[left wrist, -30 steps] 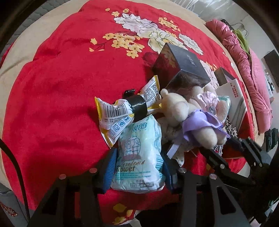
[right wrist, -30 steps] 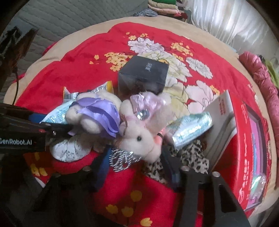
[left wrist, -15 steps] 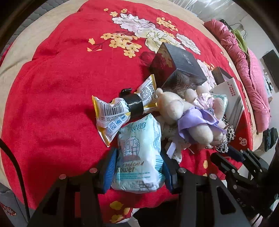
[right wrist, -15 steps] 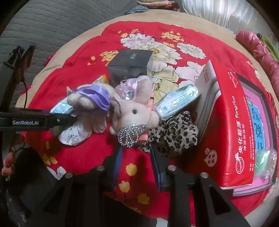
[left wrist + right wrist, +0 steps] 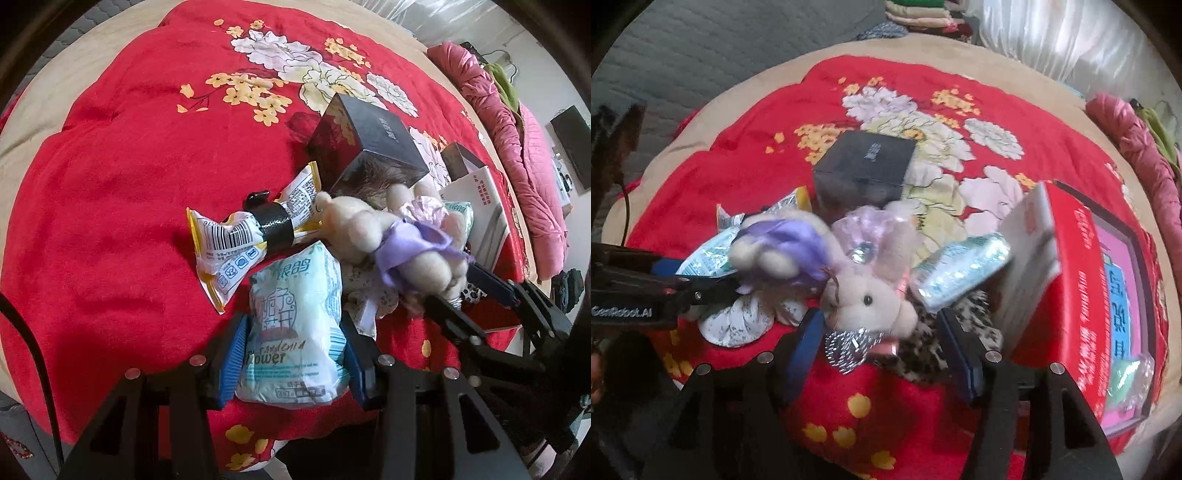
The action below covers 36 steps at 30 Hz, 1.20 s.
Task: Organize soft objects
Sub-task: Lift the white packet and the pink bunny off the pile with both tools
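Note:
My left gripper (image 5: 293, 332) is shut on a pale blue tissue pack (image 5: 295, 306), which rests on the red floral blanket (image 5: 110, 221). A cream bunny plush (image 5: 871, 299) with a silver sequin bow lies between the fingers of my right gripper (image 5: 881, 343). Its jaws are opening and the pads stand off the bunny's sides. Against the bunny leans a plush in a purple dress (image 5: 783, 243) (image 5: 406, 240). The right gripper (image 5: 448, 284) reaches in from the right in the left wrist view. The left gripper (image 5: 713, 284) enters from the left in the right wrist view.
A black box (image 5: 369, 144) stands behind the plush pile. A yellow snack bag (image 5: 251, 236) with a black clip lies left of it. A second tissue pack (image 5: 960, 269), leopard cloth (image 5: 934, 350), a white floral pouch (image 5: 738, 321) and a red carton (image 5: 1082, 295) crowd the right.
The right gripper drew back from the bunny, then came forward around it again with its jaws wider. The left gripper and its tissue pack stayed put.

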Available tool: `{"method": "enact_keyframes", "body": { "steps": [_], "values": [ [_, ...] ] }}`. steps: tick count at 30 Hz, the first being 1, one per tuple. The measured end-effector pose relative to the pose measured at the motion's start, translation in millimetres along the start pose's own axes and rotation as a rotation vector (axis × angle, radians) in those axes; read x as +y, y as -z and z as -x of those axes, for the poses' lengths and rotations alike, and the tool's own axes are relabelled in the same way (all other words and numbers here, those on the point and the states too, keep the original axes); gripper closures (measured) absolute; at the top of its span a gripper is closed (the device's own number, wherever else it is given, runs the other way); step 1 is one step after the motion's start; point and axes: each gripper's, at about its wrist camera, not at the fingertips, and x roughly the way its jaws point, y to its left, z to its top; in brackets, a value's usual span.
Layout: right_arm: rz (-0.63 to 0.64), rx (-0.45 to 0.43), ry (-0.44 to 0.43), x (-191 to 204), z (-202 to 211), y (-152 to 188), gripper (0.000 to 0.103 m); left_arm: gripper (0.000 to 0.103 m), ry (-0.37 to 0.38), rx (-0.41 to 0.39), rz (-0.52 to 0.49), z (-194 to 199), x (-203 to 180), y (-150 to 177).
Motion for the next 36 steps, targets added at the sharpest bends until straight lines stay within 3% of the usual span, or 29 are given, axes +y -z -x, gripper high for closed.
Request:
{"method": "enact_keyframes", "body": {
  "steps": [6, 8, 9, 20, 27, 36],
  "values": [
    [0.048, 0.008, 0.03, 11, -12, -7, 0.039, 0.055, -0.008, 0.004, 0.0, -3, 0, -2],
    [0.059, -0.007, 0.019, 13, -11, -8, 0.048, 0.055, -0.006, 0.005, 0.004, -4, 1, -3],
    [0.055, -0.006, 0.007, 13, -11, -8, 0.057, 0.055, -0.005, 0.005, 0.004, -4, 1, -3],
    [-0.111, -0.072, -0.112, -21, 28, 11, 0.06, 0.056, -0.004, -0.004, -0.001, -2, 1, -2],
    [-0.14, -0.093, -0.109, -30, 50, 21, 0.06, 0.058, -0.005, -0.033, -0.016, 7, -5, 1],
    [-0.109, -0.016, -0.107, -23, 32, 32, 0.06, 0.06, 0.012, -0.075, -0.039, 23, -12, 6]
  ]
}}
